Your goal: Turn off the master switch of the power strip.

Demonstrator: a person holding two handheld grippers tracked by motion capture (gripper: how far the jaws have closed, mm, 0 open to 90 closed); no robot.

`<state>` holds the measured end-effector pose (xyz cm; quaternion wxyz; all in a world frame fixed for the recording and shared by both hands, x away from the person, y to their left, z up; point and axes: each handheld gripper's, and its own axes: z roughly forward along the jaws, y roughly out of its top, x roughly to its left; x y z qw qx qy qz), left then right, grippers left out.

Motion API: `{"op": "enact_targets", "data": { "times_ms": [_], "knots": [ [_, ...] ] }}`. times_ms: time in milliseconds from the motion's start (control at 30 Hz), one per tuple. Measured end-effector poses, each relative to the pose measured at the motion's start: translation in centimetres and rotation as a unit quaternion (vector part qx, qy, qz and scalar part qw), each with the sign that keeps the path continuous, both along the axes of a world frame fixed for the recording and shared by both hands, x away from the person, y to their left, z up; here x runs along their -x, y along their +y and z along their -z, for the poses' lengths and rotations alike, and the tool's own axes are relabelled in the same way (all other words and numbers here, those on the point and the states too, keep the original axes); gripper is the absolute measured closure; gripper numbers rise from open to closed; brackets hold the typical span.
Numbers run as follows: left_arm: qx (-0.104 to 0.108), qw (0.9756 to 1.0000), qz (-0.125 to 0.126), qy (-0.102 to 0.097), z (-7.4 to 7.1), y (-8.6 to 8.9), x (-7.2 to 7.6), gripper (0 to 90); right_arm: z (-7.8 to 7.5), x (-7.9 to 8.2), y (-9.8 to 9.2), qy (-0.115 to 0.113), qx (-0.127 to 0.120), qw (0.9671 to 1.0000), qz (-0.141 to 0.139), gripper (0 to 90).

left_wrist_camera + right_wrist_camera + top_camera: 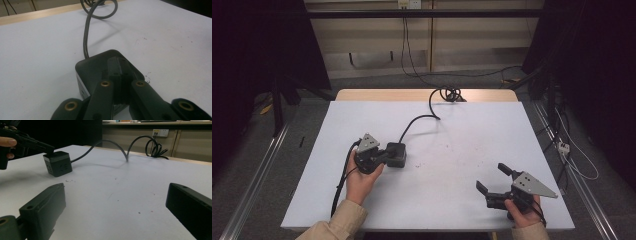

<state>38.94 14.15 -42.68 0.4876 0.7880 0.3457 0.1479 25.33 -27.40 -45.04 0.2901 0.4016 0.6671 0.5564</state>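
A black cube-shaped power socket (398, 156) (91, 68) (59, 166) sits left of centre on the white table (472, 130). Its grey cable (416, 120) (86, 40) (113, 144) arcs away to the far edge. My left gripper (388, 154) (121, 65) (49, 148) is shut, jaws pressed together with nothing between them, and their tips lie over the cube's top face. Near the front right corner my right gripper (492, 177) (116, 192) stands open and empty, pointing left toward the cube from well away.
The cable ends in a coil (451, 93) (153, 147) at the table's wooden far edge (422, 95). A wall outlet (160, 132) sits behind it. Small dark specks (462, 161) dot the white surface between the two grippers.
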Motion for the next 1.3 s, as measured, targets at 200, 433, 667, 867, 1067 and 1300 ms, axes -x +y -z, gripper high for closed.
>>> {"op": "enact_targets", "data": {
  "times_ms": [200,433,667,867,1067,1300],
  "knots": [
    [-0.005,1.0,-0.001,-0.002,-0.03,-0.06,0.04,90.0,0.0,0.0,0.01,0.0,0.0,1.0,-0.001,2.1],
    [0.0,1.0,-0.003,0.001,0.0,-0.04,0.03,90.0,0.0,0.0,0.03,-0.001,0.0,1.0,0.0,2.1],
    [-0.001,1.0,-0.003,0.002,0.0,-0.05,0.03,90.0,0.01,0.0,0.0,0.001,-0.002,1.0,0.0,2.1],
    [-0.004,1.0,-0.003,0.003,0.02,-0.06,0.04,90.0,0.0,0.0,0.01,0.0,-0.001,1.0,0.001,2.1],
    [-0.004,1.0,-0.004,0.002,0.03,-0.1,0.08,90.0,0.02,-0.01,-0.04,0.0,-0.002,1.0,0.001,2.1],
    [-0.007,1.0,-0.003,0.001,-0.03,-0.11,0.06,90.0,0.01,-0.01,-0.04,-0.001,-0.002,1.0,0.001,2.1]
  ]
}}
